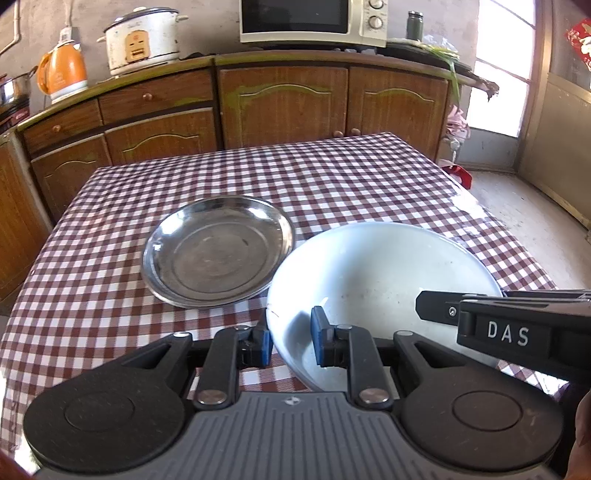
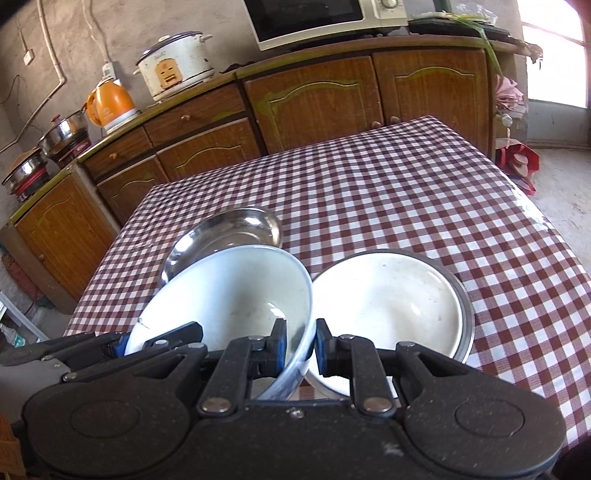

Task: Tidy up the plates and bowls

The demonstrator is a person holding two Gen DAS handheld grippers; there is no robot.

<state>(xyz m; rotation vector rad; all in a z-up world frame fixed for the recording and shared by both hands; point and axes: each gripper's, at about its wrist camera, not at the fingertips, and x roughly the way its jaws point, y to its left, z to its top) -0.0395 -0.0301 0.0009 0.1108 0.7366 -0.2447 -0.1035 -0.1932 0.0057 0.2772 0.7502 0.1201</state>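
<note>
The metal plate (image 1: 218, 251) lies flat on the left part of the tabletop (image 1: 369, 173), a little way in from the left edge. Just right of it is the white bowl (image 1: 380, 280), tipped up on its side. The left gripper (image 1: 291, 341) pinches the bowl's near left rim between its fingers (image 1: 318, 332). The right gripper (image 2: 301, 345) pinches the bowl's right rim the same way. Only the right wrist view shows a second bowl (image 2: 391, 295), white inside with a metal rim, sitting flat and touching the tipped bowl on the right. The far half of the tabletop and its right edge have lots of room. Behind the tabletop stand brown cupboards (image 1: 280, 99) with a kettle (image 1: 62, 72), a rice cooker (image 1: 142, 38) and a microwave (image 1: 312, 20).
</note>
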